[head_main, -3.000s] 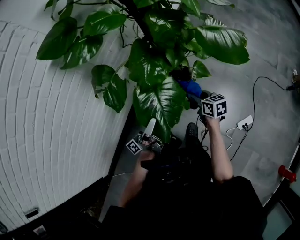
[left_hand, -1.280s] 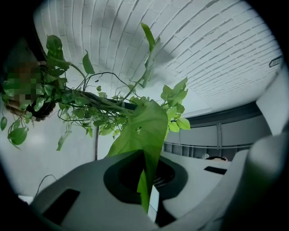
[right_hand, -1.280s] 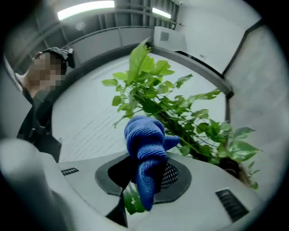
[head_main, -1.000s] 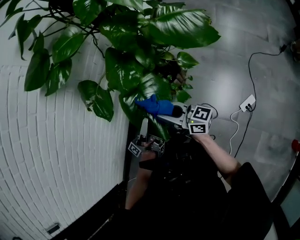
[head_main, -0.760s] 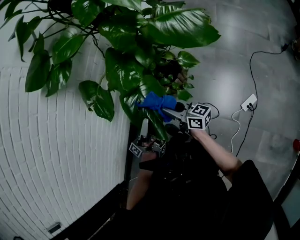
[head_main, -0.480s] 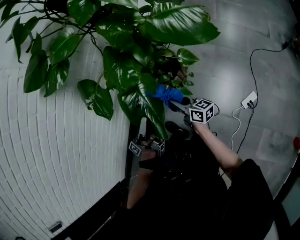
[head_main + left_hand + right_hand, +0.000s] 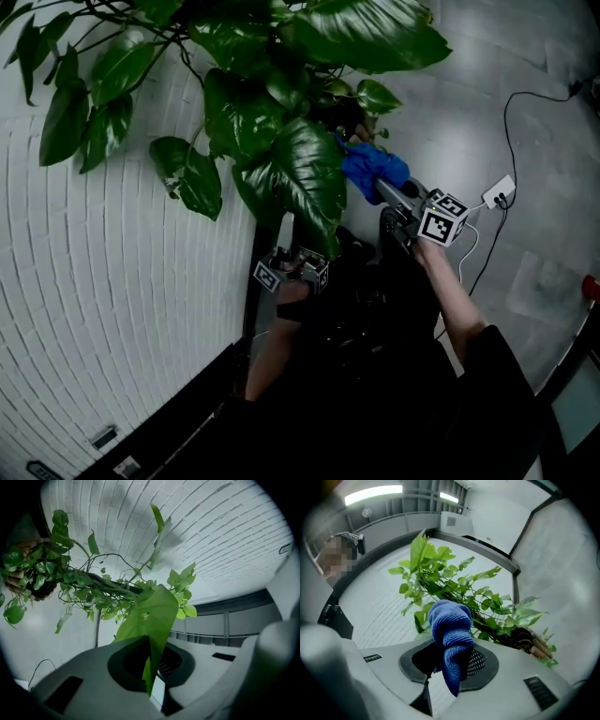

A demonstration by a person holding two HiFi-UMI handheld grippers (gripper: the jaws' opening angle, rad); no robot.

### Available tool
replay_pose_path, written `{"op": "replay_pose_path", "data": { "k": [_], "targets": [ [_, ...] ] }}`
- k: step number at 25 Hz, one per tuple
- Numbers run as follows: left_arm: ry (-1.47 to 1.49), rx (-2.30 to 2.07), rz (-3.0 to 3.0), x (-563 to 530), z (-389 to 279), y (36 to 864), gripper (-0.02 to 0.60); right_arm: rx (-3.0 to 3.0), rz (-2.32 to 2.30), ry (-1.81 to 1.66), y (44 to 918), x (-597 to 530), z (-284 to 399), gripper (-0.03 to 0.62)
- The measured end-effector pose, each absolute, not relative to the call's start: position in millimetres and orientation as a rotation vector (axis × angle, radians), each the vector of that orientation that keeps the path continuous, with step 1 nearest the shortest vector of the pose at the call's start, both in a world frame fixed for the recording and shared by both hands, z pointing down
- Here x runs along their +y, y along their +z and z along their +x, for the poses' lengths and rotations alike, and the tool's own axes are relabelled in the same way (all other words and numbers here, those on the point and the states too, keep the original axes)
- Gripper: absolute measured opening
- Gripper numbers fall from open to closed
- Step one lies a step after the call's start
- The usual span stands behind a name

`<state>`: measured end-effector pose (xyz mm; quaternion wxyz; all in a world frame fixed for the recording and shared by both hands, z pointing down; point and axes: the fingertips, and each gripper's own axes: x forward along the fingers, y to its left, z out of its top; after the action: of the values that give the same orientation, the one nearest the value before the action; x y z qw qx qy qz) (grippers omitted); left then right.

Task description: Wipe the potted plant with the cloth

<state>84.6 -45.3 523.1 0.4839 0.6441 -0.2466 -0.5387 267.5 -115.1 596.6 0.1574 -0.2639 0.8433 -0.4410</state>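
Observation:
The potted plant (image 7: 281, 84) spreads large glossy leaves over the top of the head view. One big leaf (image 7: 305, 178) hangs down, and my left gripper (image 7: 285, 234) is shut on its lower end. In the left gripper view that leaf (image 7: 154, 620) runs straight into the closed jaws of the left gripper (image 7: 153, 686). My right gripper (image 7: 384, 187) is shut on a bunched blue cloth (image 7: 371, 166), which sits at the right edge of the big leaf. In the right gripper view the cloth (image 7: 450, 630) bulges out of the right gripper (image 7: 457, 667), with the plant's foliage behind it.
A white brick wall (image 7: 103, 281) curves along the left. On the grey floor lie a white power strip (image 7: 497, 193) with a black cable (image 7: 511, 112) and a red object (image 7: 591, 287) at the right edge. The plant's brown pot (image 7: 529, 641) shows low on the right.
The right gripper has carried the blue cloth rightward across the big leaf, from its left side to its right edge. The left gripper has kept still, holding the leaf.

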Motion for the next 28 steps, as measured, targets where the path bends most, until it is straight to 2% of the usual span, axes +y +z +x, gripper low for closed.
{"op": "replay_pose_path", "data": {
  "k": [5, 10, 14, 23, 28],
  "targets": [
    [-1.326, -0.578, 1.571, -51.0, 88.3, 523.2, 0.012, 2.337, -0.801, -1.113, 559.1, -119.5, 292.2, 0.117],
    [-1.34, -0.571, 1.562, -52.3, 88.2, 520.2, 0.012, 2.282, -0.987, -1.125, 576.3, -128.2, 316.1, 0.117],
    [-1.35, -0.569, 1.555, -53.4, 87.0, 521.1, 0.012, 2.321, -0.94, -1.112, 570.6, -127.6, 314.7, 0.117],
    [-1.402, -0.546, 1.506, -53.3, 88.3, 518.1, 0.011, 2.474, -0.213, -0.922, 494.1, -65.3, 218.6, 0.117],
    [-1.426, -0.527, 1.481, -52.2, 91.7, 517.5, 0.012, 2.468, -0.079, -1.056, 515.5, -52.6, 176.4, 0.117]
  ]
}}
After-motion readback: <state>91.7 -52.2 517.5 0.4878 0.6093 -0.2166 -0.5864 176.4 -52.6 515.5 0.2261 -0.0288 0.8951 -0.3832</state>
